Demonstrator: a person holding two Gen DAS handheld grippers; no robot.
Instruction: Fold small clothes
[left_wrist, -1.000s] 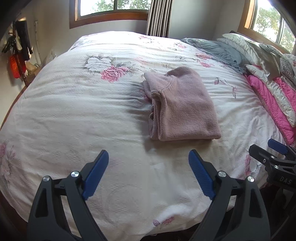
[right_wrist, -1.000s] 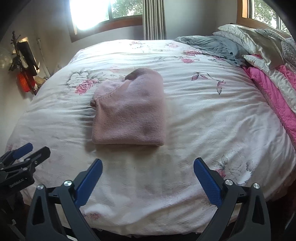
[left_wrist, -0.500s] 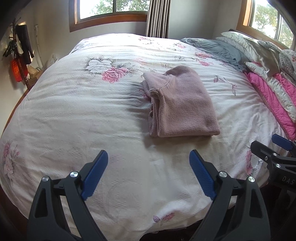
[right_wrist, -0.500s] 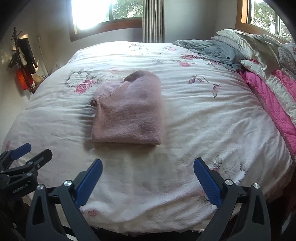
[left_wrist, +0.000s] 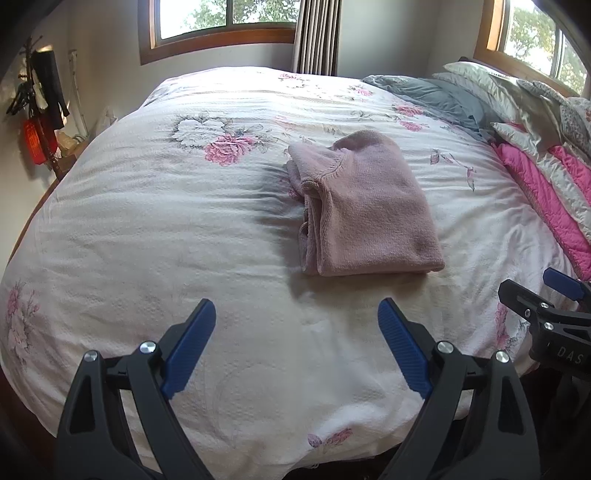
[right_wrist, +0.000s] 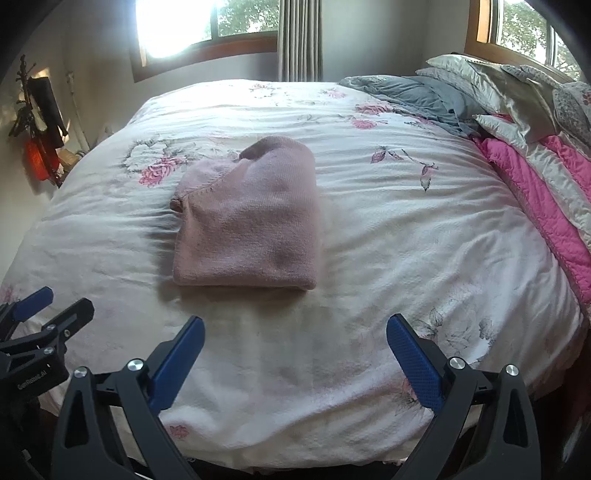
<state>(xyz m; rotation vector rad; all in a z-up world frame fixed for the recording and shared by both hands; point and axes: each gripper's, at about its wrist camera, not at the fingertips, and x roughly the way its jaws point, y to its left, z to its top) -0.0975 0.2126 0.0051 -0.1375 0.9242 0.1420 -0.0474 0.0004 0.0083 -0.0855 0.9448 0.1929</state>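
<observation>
With the dusty-pink knitted jumper (left_wrist: 364, 206) lying folded mid-bed on the white floral bedspread (left_wrist: 147, 236), folding looks finished; left claw (left_wrist: 295, 347) and right claw (right_wrist: 294, 360) hover wide, empty, needing another garment.

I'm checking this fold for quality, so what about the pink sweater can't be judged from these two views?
- Sweater sleeves: tucked under the folded layers, both views.
- Its right edge: hidden by the top fold in the left wrist view; softly blurred in the right wrist view.
- Its underside: against the bedspread.
</observation>
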